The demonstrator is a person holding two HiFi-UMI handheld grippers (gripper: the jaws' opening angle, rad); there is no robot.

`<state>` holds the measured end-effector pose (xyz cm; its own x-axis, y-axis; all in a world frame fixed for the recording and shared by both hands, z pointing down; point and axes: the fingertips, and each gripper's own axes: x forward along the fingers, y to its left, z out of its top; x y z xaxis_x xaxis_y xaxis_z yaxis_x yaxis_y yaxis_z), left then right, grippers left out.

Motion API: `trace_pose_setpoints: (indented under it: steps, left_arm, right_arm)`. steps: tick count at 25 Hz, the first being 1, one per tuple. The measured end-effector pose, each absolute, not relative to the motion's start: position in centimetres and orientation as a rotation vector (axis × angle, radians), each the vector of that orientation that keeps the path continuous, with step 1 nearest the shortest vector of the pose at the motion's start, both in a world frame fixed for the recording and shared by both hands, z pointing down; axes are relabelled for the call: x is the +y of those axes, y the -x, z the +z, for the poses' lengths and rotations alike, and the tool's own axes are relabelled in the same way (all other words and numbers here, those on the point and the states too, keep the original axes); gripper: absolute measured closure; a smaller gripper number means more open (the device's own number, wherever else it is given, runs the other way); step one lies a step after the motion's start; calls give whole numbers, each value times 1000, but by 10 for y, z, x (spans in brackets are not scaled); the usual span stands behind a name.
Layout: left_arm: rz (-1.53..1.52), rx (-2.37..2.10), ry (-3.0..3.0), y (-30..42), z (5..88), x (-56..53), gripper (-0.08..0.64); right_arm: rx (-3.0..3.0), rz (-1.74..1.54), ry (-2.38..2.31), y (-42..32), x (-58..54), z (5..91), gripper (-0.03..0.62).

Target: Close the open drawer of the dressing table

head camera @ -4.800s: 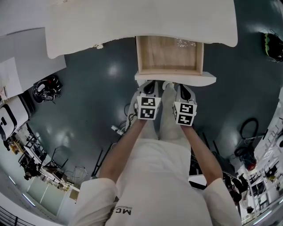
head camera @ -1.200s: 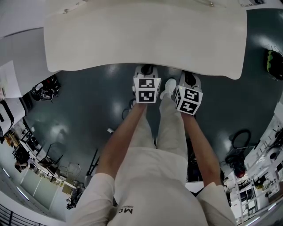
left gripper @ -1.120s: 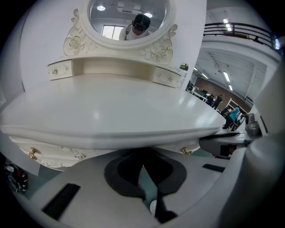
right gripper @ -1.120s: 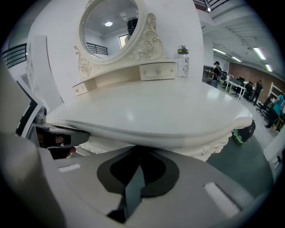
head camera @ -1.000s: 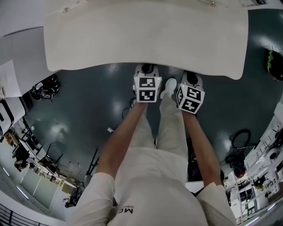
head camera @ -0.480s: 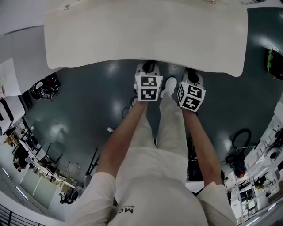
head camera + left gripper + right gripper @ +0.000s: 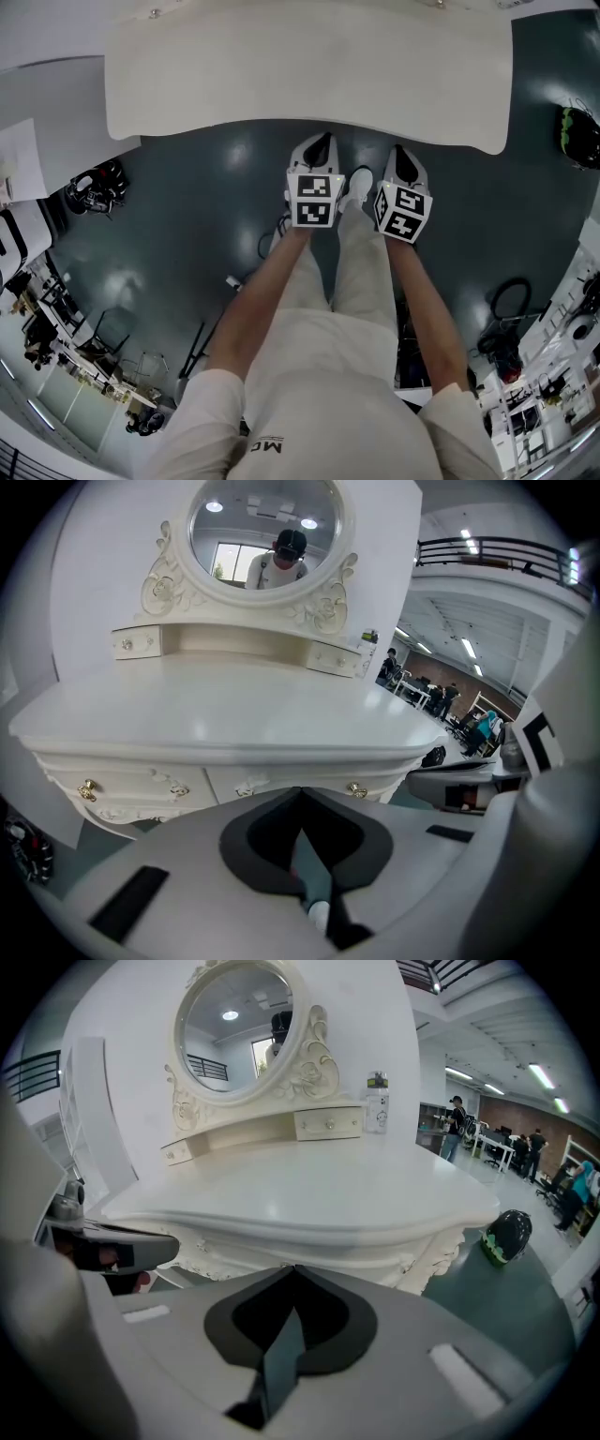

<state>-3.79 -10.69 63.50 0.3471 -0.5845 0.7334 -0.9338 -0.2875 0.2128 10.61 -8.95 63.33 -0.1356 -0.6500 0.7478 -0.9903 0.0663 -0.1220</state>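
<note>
The white dressing table (image 7: pixel 309 66) fills the top of the head view; no open drawer sticks out from under its top. In the left gripper view its carved drawer fronts (image 7: pixel 272 782) with small gold knobs (image 7: pixel 356 789) sit flush below the top. My left gripper (image 7: pixel 322 141) and right gripper (image 7: pixel 397 152) hang side by side just short of the table's front edge, touching nothing. Each one's jaws meet at the tip, left gripper (image 7: pixel 298 790) and right gripper (image 7: pixel 293 1267), with nothing between them.
An oval mirror (image 7: pixel 265 527) with small upper drawers stands at the table's back, a bottle (image 7: pixel 377 1110) beside it. A green-black helmet (image 7: pixel 506 1234) lies on the dark floor at the right, another helmet (image 7: pixel 94 187) at the left. Cables (image 7: pixel 511 300) lie at the right.
The drawer that stood open 4.8 s ago is now shut under the tabletop. Over the last second both grippers have drawn back a little from the table's edge.
</note>
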Motion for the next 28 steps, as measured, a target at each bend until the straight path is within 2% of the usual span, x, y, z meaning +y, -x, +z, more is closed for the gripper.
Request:
trace_pose_setpoints:
  steps: [15,28]
  left_arm:
    - [626,-1269,-2125,34,529,-63,560]
    - [558,-1277,-2288,37,435,-33,560]
  right_arm:
    - [-1998,775,-1660,-79,-55,525,597]
    - [-2235,564,-1584,-56,-31,415,597]
